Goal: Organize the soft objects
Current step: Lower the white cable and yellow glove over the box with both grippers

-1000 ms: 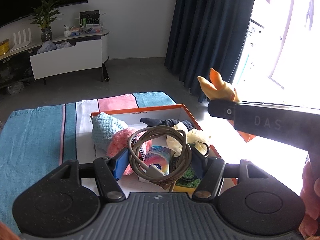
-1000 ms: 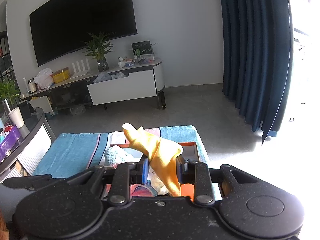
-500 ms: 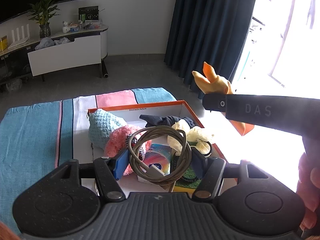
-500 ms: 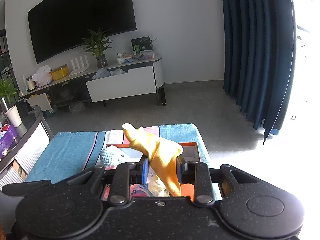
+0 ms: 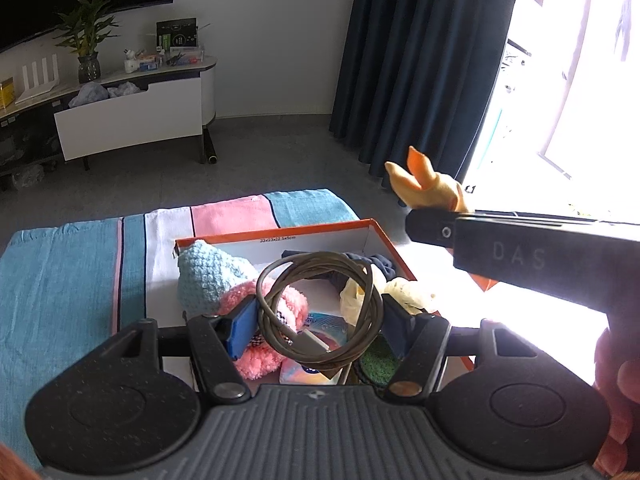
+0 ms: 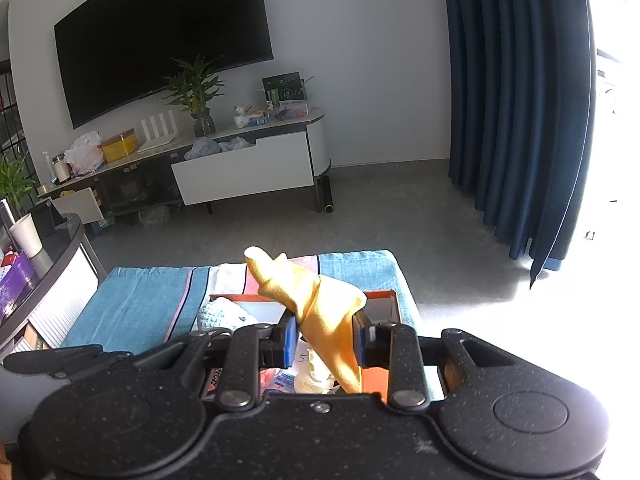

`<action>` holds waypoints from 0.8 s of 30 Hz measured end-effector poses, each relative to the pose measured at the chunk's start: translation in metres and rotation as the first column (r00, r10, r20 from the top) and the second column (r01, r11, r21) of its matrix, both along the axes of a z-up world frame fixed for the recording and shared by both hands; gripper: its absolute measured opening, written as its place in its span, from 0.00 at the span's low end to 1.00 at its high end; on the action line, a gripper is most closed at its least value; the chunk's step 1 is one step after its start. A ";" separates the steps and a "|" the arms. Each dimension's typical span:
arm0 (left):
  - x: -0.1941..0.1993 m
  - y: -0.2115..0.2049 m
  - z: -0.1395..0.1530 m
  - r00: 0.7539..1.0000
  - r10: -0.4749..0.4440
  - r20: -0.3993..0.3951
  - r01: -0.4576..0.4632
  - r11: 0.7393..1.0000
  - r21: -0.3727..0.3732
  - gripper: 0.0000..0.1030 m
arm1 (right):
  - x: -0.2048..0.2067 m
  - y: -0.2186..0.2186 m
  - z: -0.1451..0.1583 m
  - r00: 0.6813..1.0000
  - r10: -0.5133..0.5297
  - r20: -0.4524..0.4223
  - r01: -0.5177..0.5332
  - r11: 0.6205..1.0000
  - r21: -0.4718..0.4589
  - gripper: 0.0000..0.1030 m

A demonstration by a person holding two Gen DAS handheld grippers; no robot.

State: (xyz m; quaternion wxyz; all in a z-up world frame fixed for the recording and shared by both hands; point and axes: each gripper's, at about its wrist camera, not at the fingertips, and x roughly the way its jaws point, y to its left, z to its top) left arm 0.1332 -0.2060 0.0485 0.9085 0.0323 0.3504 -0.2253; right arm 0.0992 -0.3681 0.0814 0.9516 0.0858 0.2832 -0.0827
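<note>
In the left wrist view, the left gripper (image 5: 318, 320) sits low in the frame's centre, its blue-padded fingers (image 5: 240, 330) clamped on a coiled grey cable (image 5: 320, 304) held above the orange-rimmed box (image 5: 384, 240). Inside the box lie a light-blue knitted piece (image 5: 208, 276), a pink fluffy item (image 5: 260, 360), a dark cloth (image 5: 380, 266) and a cream fabric bundle (image 5: 404, 292). The box rests on a striped blue, white and pink towel (image 5: 72, 280). In the right wrist view, the right gripper (image 6: 326, 338) at lower centre has its fingers pressed on a yellow rubber glove (image 6: 320, 308), raised over the box's right side.
</note>
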 end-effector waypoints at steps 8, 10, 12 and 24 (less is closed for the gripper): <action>0.004 -0.002 -0.002 1.000 -0.003 -0.002 0.003 1.000 0.004 0.64 | 0.005 -0.001 -0.002 1.000 0.001 -0.010 -0.001 1.000 0.000 0.33; 0.005 -0.002 -0.001 1.000 0.000 -0.002 0.000 1.000 0.004 0.64 | 0.007 -0.002 -0.003 1.000 0.000 -0.013 0.000 1.000 0.003 0.33; 0.007 -0.001 -0.001 1.000 0.002 -0.001 -0.002 1.000 0.004 0.63 | 0.008 -0.002 -0.003 1.000 0.000 -0.014 0.000 1.000 0.004 0.33; 0.025 -0.001 -0.002 1.000 0.003 -0.009 -0.003 1.000 0.000 0.64 | 0.016 -0.007 -0.009 1.000 -0.008 -0.022 0.008 1.000 0.014 0.33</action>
